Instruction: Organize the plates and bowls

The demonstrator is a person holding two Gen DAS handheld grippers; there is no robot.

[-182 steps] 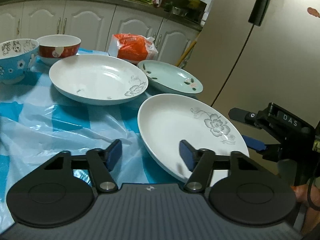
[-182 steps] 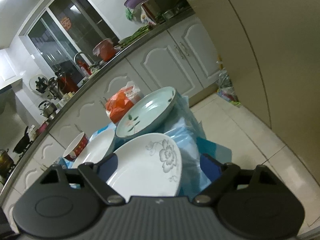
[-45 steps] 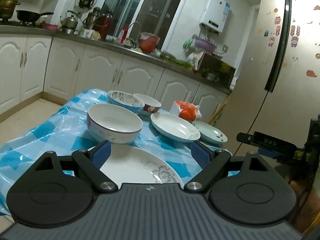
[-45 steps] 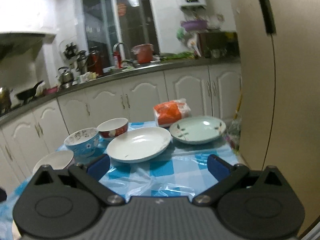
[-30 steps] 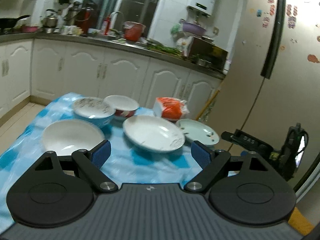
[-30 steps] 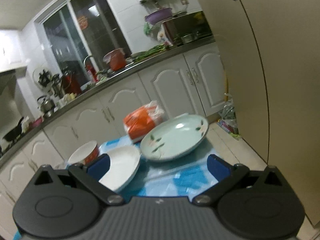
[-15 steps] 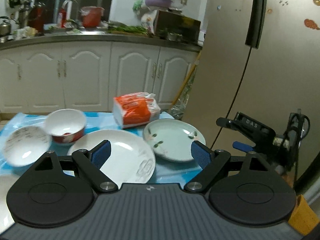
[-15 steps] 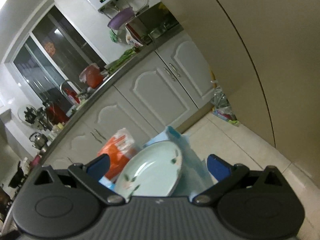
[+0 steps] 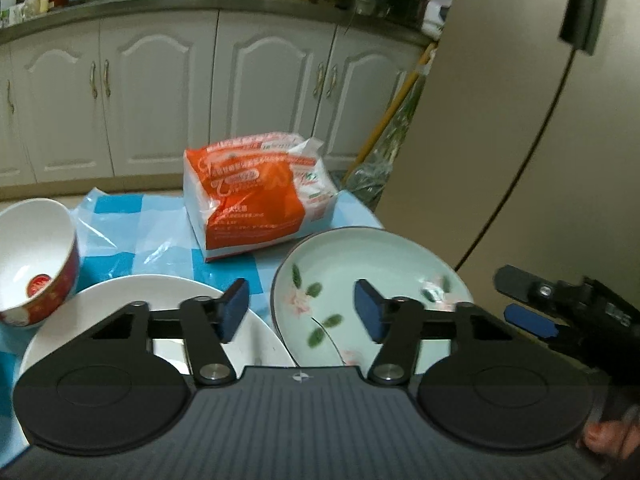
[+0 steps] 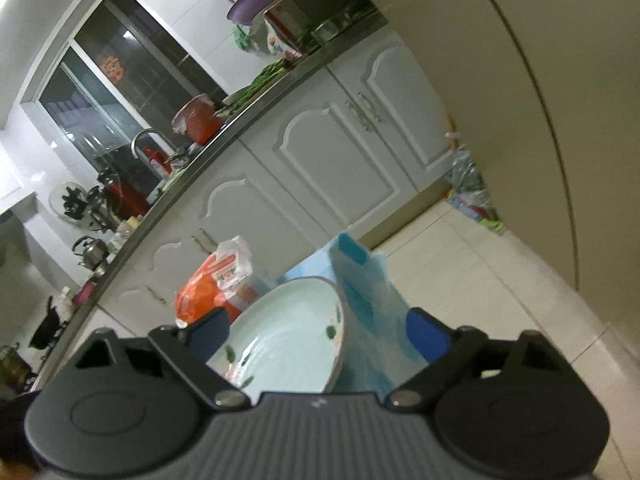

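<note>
A pale green plate with leaf and flower marks [image 9: 352, 272] lies at the right end of the table. A white plate [image 9: 132, 296] lies left of it, and a red bowl with a white inside [image 9: 32, 256] is at the far left. My left gripper [image 9: 300, 308] is open and empty, just above the near left rim of the green plate. My right gripper [image 10: 316, 332] is open, with the green plate's [image 10: 288, 332] right rim between its fingers. The right gripper also shows in the left wrist view [image 9: 528, 308], beside the plate's right edge.
An orange and white packet [image 9: 256, 196] stands behind the plates on the blue checked plastic cloth [image 9: 160, 232]. The tall fridge [image 9: 540, 120] stands close on the right. White cabinets [image 9: 160, 92] line the back. The table's right edge drops to the tiled floor [image 10: 500, 276].
Both grippers have moved in toward the green plate, which now looms larger in both views. The left gripper's fingers have narrowed a little. The blue bowl has left the left wrist view.
</note>
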